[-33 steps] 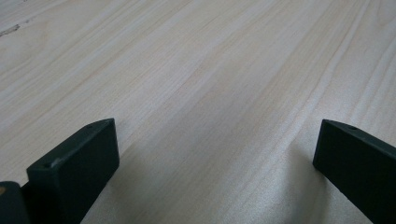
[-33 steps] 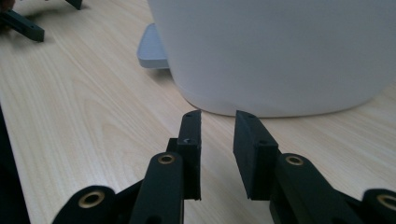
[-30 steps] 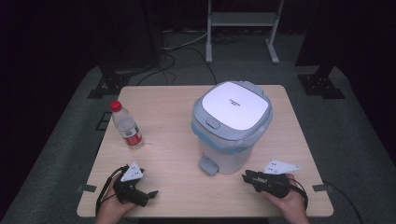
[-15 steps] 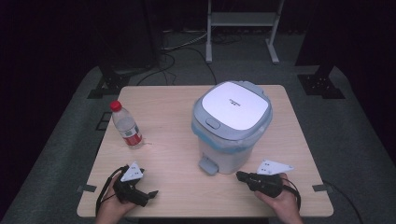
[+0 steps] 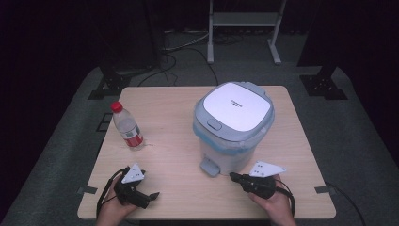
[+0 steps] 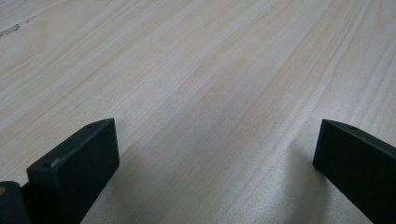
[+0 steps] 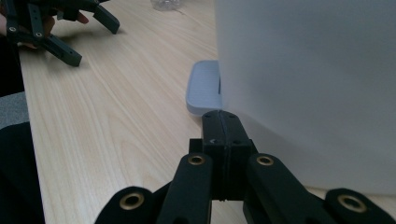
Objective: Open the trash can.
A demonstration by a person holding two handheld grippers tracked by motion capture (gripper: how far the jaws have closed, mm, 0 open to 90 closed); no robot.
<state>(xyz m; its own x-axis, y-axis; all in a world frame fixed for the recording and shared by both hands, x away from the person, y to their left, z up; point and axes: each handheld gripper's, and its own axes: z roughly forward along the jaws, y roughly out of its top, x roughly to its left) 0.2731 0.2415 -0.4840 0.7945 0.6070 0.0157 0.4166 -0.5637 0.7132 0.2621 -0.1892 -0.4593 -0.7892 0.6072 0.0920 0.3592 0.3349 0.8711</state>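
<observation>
Grey pedal (image 7: pixel 204 88) not yet pressed, bin lid (image 5: pixel 233 106) down.
Right gripper (image 7: pixel 219 122) jaws clenched empty, nearing pedal; left gripper (image 5: pixel 149 196) released on bench (image 5: pixel 169 141).

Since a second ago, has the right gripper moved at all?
Yes. In the high view the right gripper has slid left, toward the pedal of the white bin, its jaws having just closed on nothing.

The white lid (image 5: pixel 239 106) of the pedal bin (image 5: pixel 233 127) carries a small dark printed word, too small to read. The water bottle (image 5: pixel 127 127) wears a red and white label, its print illegible.
</observation>
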